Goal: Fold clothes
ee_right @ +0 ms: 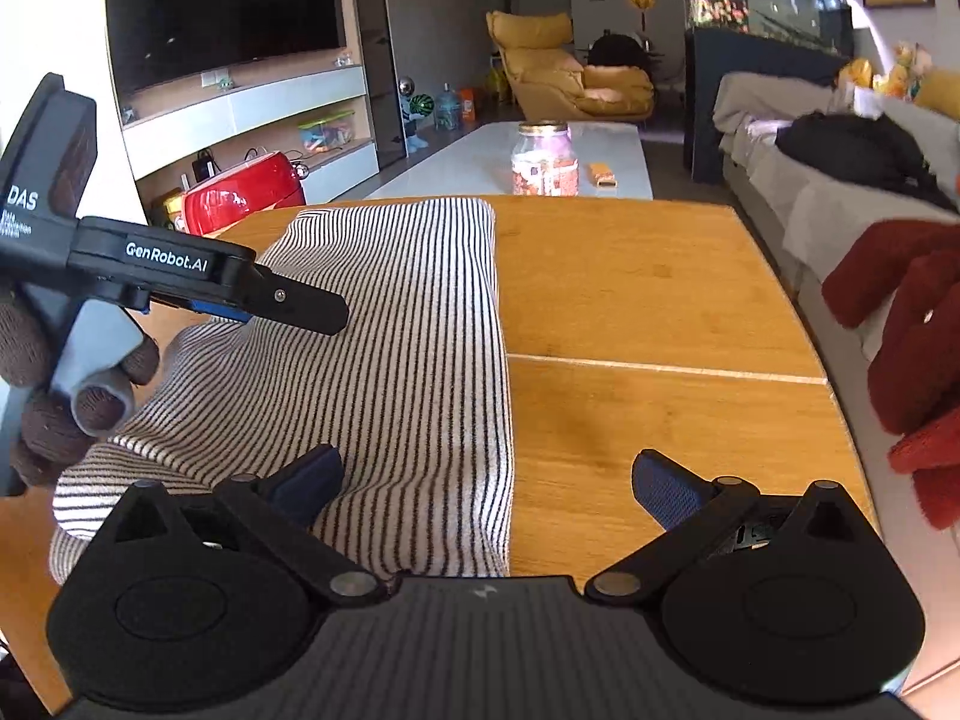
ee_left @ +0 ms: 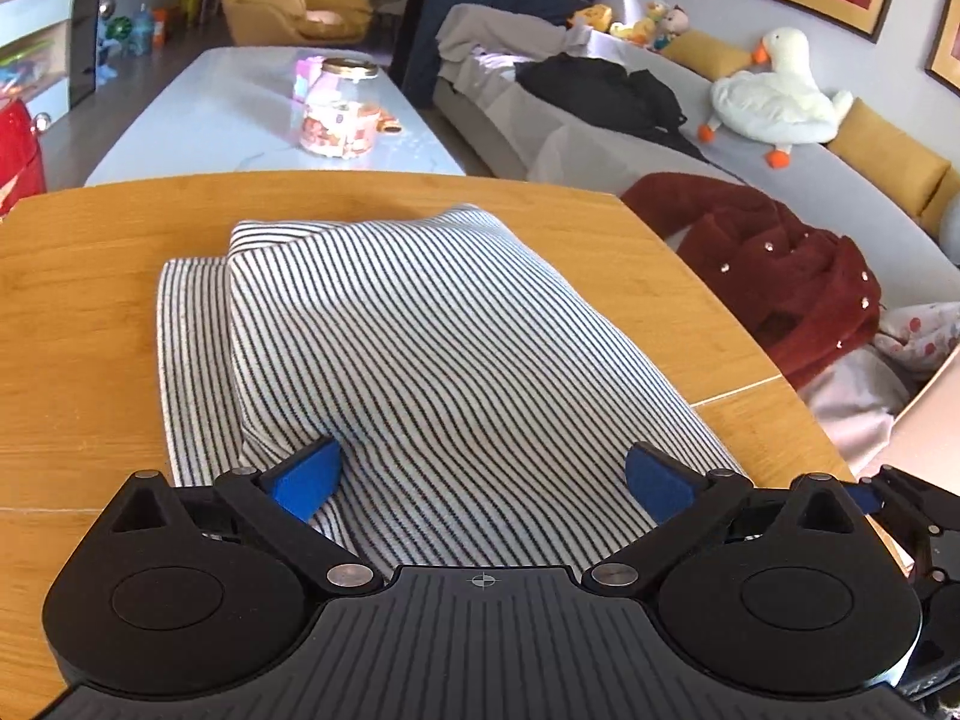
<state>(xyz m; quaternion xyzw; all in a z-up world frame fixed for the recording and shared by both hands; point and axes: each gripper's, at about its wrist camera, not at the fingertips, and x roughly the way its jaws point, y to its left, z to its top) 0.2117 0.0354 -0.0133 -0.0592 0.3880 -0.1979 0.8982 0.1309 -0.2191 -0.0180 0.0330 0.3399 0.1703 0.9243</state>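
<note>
A black-and-white striped garment (ee_left: 420,324) lies folded in a thick stack on the wooden table (ee_left: 90,300). My left gripper (ee_left: 483,480) is open wide over its near end, and the blue left pad (ee_left: 309,474) touches a fold. In the right wrist view the same striped garment (ee_right: 396,348) covers the left half of the table (ee_right: 630,300). My right gripper (ee_right: 486,483) is open and straddles the garment's right edge, with one finger over cloth and the other over bare wood. A gloved hand (ee_right: 54,414) holds the left gripper (ee_right: 324,315) low over the cloth.
Beyond the table stands a white coffee table (ee_left: 228,114) with a glass jar (ee_left: 339,114). A grey sofa (ee_left: 600,138) on the right holds a red fleecy coat (ee_left: 780,264), a black bag and a white goose plush (ee_left: 774,96). A red appliance (ee_right: 240,192) sits at the left.
</note>
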